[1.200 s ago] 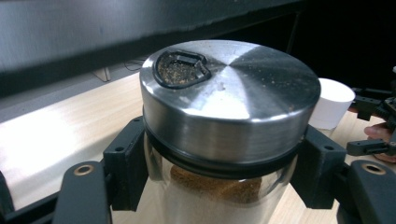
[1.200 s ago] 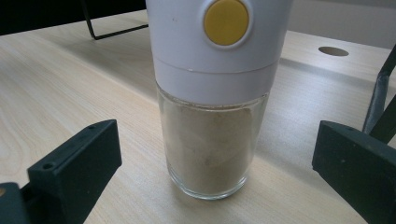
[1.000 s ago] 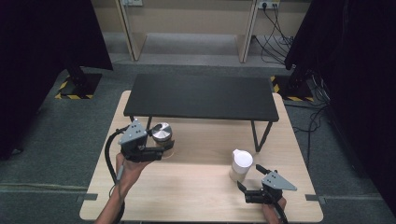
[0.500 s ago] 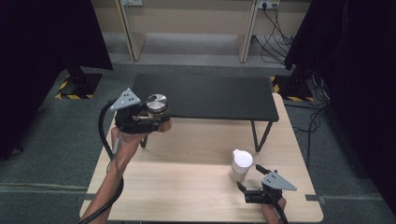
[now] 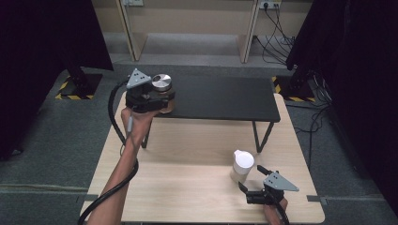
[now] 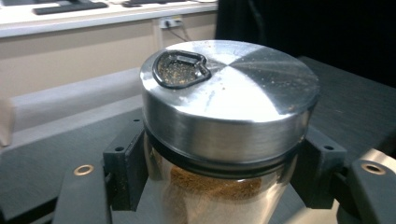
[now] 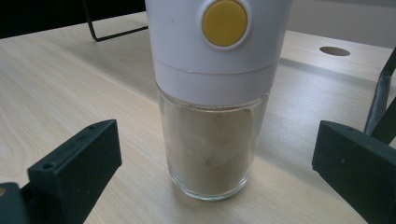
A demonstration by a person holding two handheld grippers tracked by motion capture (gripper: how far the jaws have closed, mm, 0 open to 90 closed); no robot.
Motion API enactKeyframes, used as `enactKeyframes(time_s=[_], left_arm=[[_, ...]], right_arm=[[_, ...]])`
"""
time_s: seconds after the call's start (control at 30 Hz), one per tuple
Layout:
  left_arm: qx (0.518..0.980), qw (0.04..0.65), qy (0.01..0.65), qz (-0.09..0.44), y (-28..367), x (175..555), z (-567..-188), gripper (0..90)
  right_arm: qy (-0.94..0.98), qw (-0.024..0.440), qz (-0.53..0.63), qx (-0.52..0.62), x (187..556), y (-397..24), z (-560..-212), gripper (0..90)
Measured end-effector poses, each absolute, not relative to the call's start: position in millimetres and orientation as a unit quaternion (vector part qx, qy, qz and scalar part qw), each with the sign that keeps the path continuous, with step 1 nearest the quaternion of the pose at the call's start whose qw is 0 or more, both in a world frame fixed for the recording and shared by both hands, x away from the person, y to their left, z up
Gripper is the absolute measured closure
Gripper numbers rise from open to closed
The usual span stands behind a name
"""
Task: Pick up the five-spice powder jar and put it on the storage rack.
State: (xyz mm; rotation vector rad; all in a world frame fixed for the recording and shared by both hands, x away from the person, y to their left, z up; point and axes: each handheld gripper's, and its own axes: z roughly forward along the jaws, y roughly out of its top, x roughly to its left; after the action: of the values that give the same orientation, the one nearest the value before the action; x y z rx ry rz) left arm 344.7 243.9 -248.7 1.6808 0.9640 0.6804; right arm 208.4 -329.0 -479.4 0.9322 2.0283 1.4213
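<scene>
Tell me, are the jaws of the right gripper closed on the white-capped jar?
No, the right gripper stands open, its jaws apart on either side of the white-capped jar, touching nothing.

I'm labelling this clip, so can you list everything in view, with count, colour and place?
Spice jar: one, clear glass with a steel lid, brown powder inside, clamped in the left tool above the black shelf's left end.
Shaker: one, clear glass with a white cap and yellow button, pale powder, standing on the table.
Black shelf: one, on thin legs, at the table's far side.
Table: one, light wood.
Left tool: one, black, shut on the jar.
Right tool: one, black, open, near the shaker.
</scene>
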Motion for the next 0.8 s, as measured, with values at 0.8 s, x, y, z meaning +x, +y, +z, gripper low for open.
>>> enactKeyframes(time_s=[0.8], left_arm=[[0.662,0.509,0.449,0.317,223,366,-278,31.0]], right_arm=[[0.741,0.243,0.525,0.340,209,-331,-480,1.3]])
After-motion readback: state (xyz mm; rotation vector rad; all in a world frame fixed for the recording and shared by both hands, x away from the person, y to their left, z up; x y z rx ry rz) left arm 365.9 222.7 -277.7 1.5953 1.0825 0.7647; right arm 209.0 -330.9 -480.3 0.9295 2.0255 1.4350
